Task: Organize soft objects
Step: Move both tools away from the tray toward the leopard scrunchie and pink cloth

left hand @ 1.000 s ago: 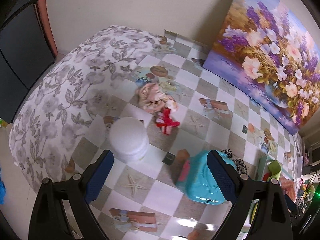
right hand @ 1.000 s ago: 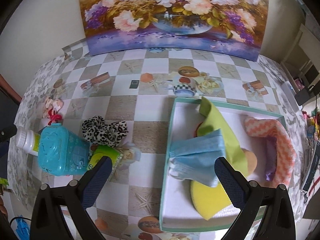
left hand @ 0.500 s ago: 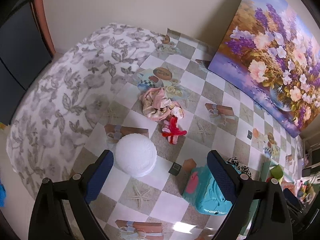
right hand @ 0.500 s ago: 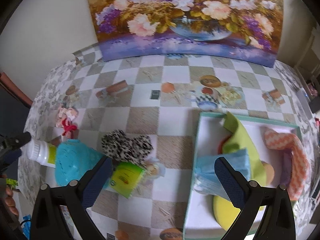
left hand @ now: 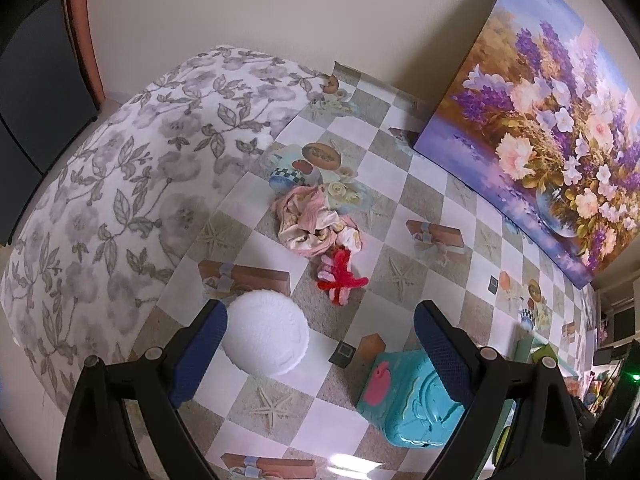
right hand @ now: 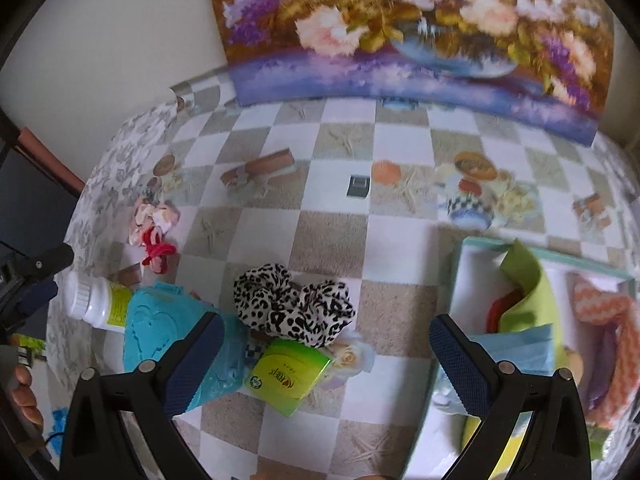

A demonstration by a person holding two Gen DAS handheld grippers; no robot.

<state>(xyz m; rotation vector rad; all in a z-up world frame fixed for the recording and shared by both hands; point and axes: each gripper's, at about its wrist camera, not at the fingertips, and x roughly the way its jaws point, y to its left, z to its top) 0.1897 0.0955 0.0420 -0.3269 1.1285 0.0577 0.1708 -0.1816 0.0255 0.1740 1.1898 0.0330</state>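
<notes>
Leopard-print scrunchie [right hand: 294,306] lies left of teal box [right hand: 456,280], ahead of right claw [right hand: 326,364], spread wide, empty. Left claw [left hand: 320,350] also agape. Descend straight, pinch mid-bunch, avoid green packet [right hand: 288,376].

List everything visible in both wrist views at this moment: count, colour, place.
Bottle: 1, white, green label, lying left of the case.
Case: 1, turquoise plastic, table left.
Scrunchie: 1, leopard print, table centre.
Packet: 1, green, below scrunchie.
Pink cloth: 1, crumpled, far table.
Red pipe-cleaner piece: 1, beside pink cloth.
Tray: 1, teal-rimmed, right, holding cloths.
Painting: 1, floral, against wall.
Left gripper: open, over the bottle cap.
Right gripper: open, empty.
</notes>
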